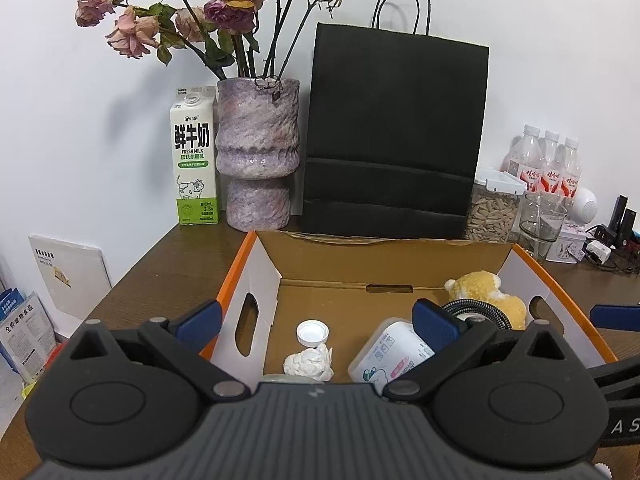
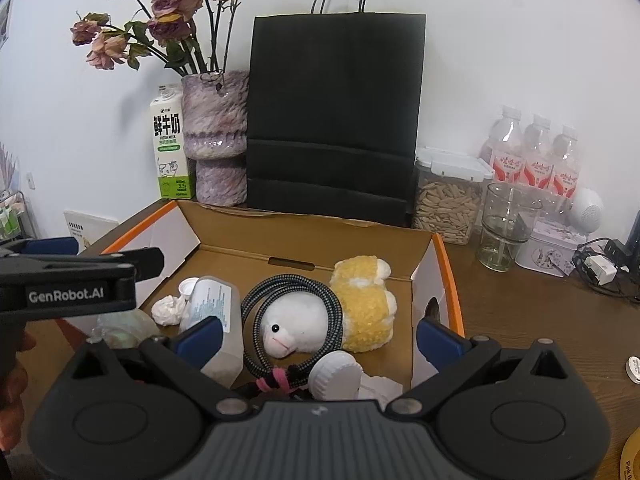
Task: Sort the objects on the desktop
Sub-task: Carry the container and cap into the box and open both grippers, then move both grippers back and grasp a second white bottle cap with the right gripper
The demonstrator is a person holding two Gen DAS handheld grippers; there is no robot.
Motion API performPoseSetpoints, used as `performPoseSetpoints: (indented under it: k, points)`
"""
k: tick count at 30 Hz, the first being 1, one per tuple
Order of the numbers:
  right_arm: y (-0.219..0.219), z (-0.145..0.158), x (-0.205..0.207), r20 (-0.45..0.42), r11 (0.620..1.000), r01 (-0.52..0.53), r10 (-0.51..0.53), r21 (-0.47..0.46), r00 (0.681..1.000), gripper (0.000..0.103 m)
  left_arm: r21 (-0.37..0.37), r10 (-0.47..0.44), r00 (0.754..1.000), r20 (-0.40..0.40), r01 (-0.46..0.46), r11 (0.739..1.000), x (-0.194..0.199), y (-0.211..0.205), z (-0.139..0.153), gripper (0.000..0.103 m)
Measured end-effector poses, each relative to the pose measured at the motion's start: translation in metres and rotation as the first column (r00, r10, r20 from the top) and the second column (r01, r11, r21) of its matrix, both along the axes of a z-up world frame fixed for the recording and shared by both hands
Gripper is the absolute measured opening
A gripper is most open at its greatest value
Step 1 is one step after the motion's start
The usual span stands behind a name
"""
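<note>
Box point(image 2: 436, 264) at frame centre already held toy point(image 2: 360, 304), cable point(image 2: 256, 304), bottle point(image 2: 218, 312); both tongs were apart, empty; sorting probably nearly done.

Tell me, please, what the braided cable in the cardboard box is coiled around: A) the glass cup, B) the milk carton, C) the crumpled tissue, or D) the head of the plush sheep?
D: in the right wrist view the braided cable loops in a ring around the white head of the plush sheep, which lies inside the cardboard box.
</note>
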State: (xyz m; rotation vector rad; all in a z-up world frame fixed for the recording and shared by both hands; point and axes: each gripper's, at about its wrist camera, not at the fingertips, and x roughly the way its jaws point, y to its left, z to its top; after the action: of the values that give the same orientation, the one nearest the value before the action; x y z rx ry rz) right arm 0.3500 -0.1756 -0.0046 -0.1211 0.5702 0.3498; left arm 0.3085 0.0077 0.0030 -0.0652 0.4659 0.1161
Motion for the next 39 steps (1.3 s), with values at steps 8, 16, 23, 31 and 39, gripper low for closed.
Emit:
performPoseSetpoints:
  k: [8,16,23,31,39]
  points:
    - [-0.009,0.013,-0.013,0.025,1.0,-0.006,0.005,0.013,1.0,0.103,0.0,-0.014,1.0,0.026,0.014,1.0,-0.018,-0.002,0.01,0.103]
    - [-0.018,0.021,-0.038,0.059,1.0,-0.019,0.018,0.02,0.998,0.103,-0.018,-0.011,0.999,0.051,0.012,1.0,-0.051,0.002,0.011,0.103]
    - [-0.024,0.008,-0.062,0.076,1.0,-0.008,0.007,0.006,0.997,0.103,-0.036,-0.013,0.999,0.034,0.015,0.999,-0.069,0.007,0.002,0.103]
    - [-0.04,-0.011,-0.079,0.042,1.0,0.015,-0.016,0.01,0.999,0.103,-0.029,-0.062,0.998,0.006,0.062,0.998,-0.086,0.001,-0.015,0.103]
    - [-0.048,-0.034,-0.093,-0.008,1.0,0.005,-0.005,-0.007,1.0,0.103,-0.006,-0.079,0.996,-0.04,0.079,0.997,-0.095,-0.004,-0.034,0.103]
